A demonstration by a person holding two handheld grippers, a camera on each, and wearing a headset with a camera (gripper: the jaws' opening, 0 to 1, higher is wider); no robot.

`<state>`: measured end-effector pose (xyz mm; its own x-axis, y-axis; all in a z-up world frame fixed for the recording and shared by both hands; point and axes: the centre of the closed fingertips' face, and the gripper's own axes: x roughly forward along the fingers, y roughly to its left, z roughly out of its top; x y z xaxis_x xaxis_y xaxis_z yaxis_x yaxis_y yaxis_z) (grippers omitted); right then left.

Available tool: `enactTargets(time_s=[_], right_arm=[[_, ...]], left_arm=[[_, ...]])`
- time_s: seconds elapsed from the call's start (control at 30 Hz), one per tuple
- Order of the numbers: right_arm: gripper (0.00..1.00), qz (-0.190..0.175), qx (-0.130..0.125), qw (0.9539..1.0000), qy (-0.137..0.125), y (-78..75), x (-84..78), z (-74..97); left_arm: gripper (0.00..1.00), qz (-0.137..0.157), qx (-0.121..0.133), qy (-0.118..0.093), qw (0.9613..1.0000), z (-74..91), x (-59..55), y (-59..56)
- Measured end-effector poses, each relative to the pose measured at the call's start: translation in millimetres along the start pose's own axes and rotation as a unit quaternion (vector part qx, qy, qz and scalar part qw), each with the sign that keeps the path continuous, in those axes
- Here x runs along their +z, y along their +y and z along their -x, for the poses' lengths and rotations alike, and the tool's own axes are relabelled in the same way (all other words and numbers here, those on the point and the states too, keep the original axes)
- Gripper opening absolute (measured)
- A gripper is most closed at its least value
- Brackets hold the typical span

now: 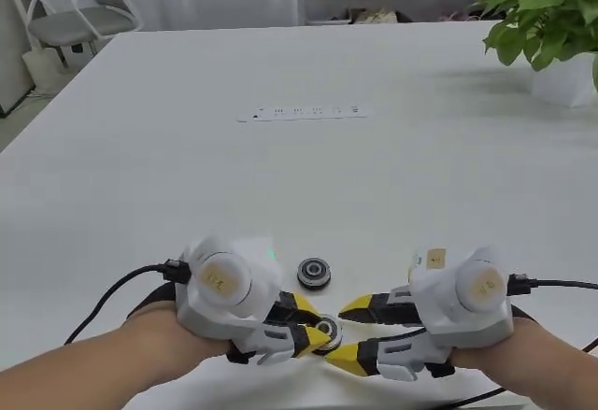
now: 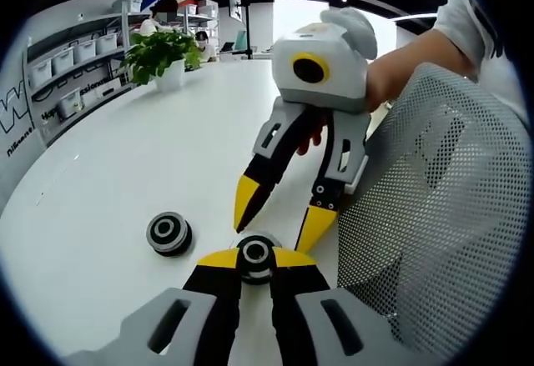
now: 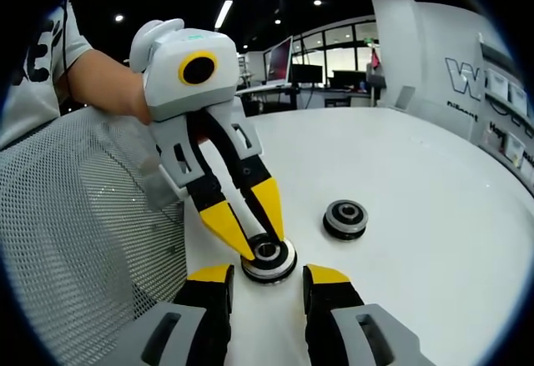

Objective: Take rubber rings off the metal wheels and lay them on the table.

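Work is at the first wheel [image 1: 327,329], which lies flat on the table [image 1: 374,167] close to the near edge. The left claw [image 2: 254,259] is closed narrow on it, yellow tips pressed against either side of the rim. The right claw [image 3: 269,278] faces it from the other side with its jaws spread wide, holding nothing, its tips flanking the wheel and just short of it. The dark rubber ring [image 3: 286,258] looks to be still seated around that wheel. A second wheel [image 1: 314,274] sits just beyond, apart from both claws, with its ring on too. Next, I judge, the right claw must close on the ring's edge alone, not the metal, and peel it off while the left pins the wheel. A slip there could flick the wheel away.
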<state>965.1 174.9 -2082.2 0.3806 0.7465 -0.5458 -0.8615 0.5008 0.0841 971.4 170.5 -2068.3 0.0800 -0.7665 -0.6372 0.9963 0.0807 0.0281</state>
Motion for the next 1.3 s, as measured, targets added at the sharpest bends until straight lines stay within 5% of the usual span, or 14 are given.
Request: enactTargets(time_s=[1.0, 1.3], right_arm=[[0.19, -0.011, -0.021, 0.9997, -0.012, -0.7, -3.6, 3.7], [0.07, -0.026, -0.029, 0.9992, -0.005, -1.8, -10.3, 6.7]], left_arm=[[0.08, 0.003, 0.008, -0.007, 0.9999, 0.0, -0.4, 0.0], [0.08, 0.005, 0.009, -0.008, 0.9999, -0.1, -0.5, 0.0]])
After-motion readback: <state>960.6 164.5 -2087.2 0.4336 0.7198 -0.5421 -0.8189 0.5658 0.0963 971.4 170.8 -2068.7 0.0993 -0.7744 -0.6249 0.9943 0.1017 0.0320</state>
